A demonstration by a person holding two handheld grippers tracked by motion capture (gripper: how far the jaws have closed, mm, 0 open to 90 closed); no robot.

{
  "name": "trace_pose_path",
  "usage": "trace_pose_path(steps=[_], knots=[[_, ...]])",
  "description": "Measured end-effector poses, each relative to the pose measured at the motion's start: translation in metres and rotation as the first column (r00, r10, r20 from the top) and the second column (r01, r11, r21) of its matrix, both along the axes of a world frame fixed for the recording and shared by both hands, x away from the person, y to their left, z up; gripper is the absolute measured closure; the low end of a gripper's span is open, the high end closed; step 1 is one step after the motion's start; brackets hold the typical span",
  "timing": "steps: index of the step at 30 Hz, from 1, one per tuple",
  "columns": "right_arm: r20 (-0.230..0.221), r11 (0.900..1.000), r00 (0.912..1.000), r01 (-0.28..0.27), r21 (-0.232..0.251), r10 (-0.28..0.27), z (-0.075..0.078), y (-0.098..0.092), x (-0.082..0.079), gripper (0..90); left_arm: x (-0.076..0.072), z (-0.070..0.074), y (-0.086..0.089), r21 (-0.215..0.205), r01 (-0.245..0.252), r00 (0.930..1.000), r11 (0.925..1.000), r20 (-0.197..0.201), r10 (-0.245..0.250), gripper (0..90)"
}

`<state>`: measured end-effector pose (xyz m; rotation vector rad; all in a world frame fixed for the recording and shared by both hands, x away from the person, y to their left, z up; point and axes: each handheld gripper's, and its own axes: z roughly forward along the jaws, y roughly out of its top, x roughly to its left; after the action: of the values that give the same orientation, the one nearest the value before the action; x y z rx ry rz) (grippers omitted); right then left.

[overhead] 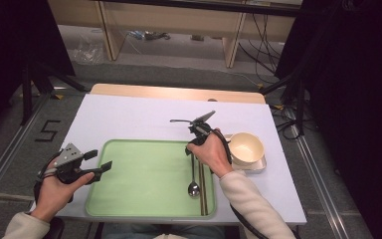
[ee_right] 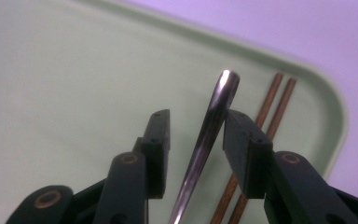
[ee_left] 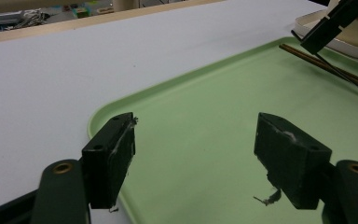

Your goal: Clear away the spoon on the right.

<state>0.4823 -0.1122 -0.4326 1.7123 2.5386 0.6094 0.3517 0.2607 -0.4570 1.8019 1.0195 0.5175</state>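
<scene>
A white tabletop (overhead: 129,119) carries a pale green tray (overhead: 144,174) near the person's edge. To the right of the tray, just beside it, a cream bowl (overhead: 246,148) sits on a small white dish (overhead: 258,167). Inside the tray, along its right side, lie a pair of brown chopsticks (overhead: 203,191) and, just left of them, a metal spoon (overhead: 193,181) with its bowl end toward the person. The right gripper (ee_right: 196,140) hovers over the spoon's handle, its jaws released, the handle passing between them, touching the right-hand jaw and clear of the other. The left gripper (overhead: 99,162) is held at the tray's left edge, its jaws spread wide over bare tray and grasping nothing.
</scene>
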Motion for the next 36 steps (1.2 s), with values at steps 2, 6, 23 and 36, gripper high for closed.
trace_pose_path(steps=[2,6,23,36], knots=[[-0.047,1.0,0.9987,-0.02,-0.011,0.019,-0.003,0.002,-0.001,62.3,0.0,0.0,0.0,-0.001,0.0,1.0,1.0,0.001,0.0,28.9],[-0.042,0.997,0.9963,-0.077,-0.024,0.076,-0.01,0.006,-0.002,57.3,0.0,0.0,0.0,0.0,0.001,1.0,1.0,0.001,-0.001,28.9],[-0.081,0.983,0.9853,-0.157,-0.091,0.15,-0.013,0.017,-0.007,30.5,0.0,0.0,0.0,0.0,0.001,1.0,1.0,-0.001,-0.001,28.8],[-0.104,0.959,0.9707,-0.232,-0.163,0.217,-0.012,0.028,-0.014,21.7,0.0,0.0,0.0,-0.005,-0.002,1.0,1.0,-0.004,0.002,28.8]])
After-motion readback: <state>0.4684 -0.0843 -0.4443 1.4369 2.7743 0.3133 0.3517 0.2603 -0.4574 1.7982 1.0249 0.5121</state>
